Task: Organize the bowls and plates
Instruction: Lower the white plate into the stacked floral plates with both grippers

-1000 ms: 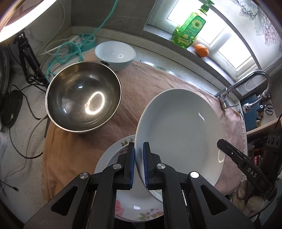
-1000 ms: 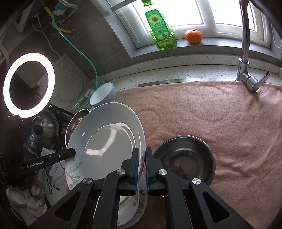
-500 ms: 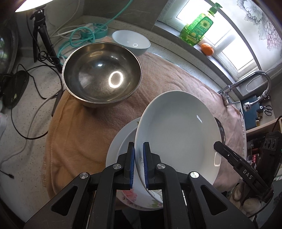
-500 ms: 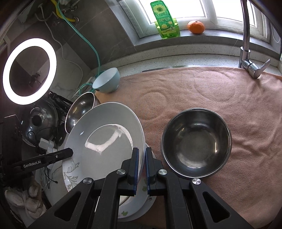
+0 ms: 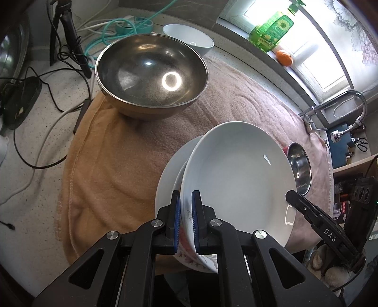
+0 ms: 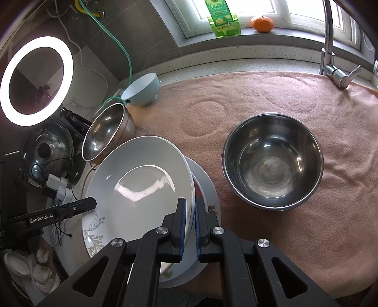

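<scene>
Both grippers hold the same plain white plate (image 5: 238, 172), which also shows in the right wrist view (image 6: 141, 179). My left gripper (image 5: 186, 222) is shut on its near rim; my right gripper (image 6: 189, 226) is shut on the opposite rim. The plate hangs tilted just over a stack of floral plates (image 5: 170, 170), also seen under it in the right wrist view (image 6: 208, 189). A large steel bowl (image 5: 151, 75) sits at the towel's left end, a smaller steel bowl (image 6: 271, 160) to the right, and a pale blue bowl (image 6: 141, 89) at the back.
A pink towel (image 6: 259, 94) covers the counter. Cables and a tripod (image 5: 66, 35) lie left of it. A tap (image 6: 330, 47), green soap bottle (image 6: 223, 19) and orange (image 6: 262, 23) are by the window. A ring light (image 6: 35, 80) stands at left.
Both grippers have pulled back and up with the white plate. The floral stack under it shows more, and the steel bowls have come further into view.
</scene>
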Demonstrator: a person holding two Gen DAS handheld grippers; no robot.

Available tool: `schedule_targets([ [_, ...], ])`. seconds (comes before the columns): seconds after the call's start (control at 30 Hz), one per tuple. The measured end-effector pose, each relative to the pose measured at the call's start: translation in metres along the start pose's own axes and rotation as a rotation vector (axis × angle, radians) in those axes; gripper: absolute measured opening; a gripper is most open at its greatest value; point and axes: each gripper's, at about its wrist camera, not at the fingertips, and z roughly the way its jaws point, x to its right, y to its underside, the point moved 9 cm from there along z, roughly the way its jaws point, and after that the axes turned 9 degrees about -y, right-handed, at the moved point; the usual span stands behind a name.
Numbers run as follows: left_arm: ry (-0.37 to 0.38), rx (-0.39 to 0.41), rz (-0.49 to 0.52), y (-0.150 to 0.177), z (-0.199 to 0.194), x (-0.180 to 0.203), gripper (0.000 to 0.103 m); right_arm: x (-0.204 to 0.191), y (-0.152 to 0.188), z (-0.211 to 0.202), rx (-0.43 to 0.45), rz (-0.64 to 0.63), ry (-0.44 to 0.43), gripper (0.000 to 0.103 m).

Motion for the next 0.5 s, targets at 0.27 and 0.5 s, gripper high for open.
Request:
schedule_targets([
  [0.27, -0.002, -0.016, 0.002, 0.005, 0.007, -0.001, 0.007, 0.004, 0.009, 0.008, -0.028, -0.011, 0.021, 0.007],
  [0.5, 0.003, -0.025, -0.004, 0.006, 0.011, -0.002, 0.007, 0.006, 0.013, 0.011, -0.040, -0.010, 0.027, 0.007],
])
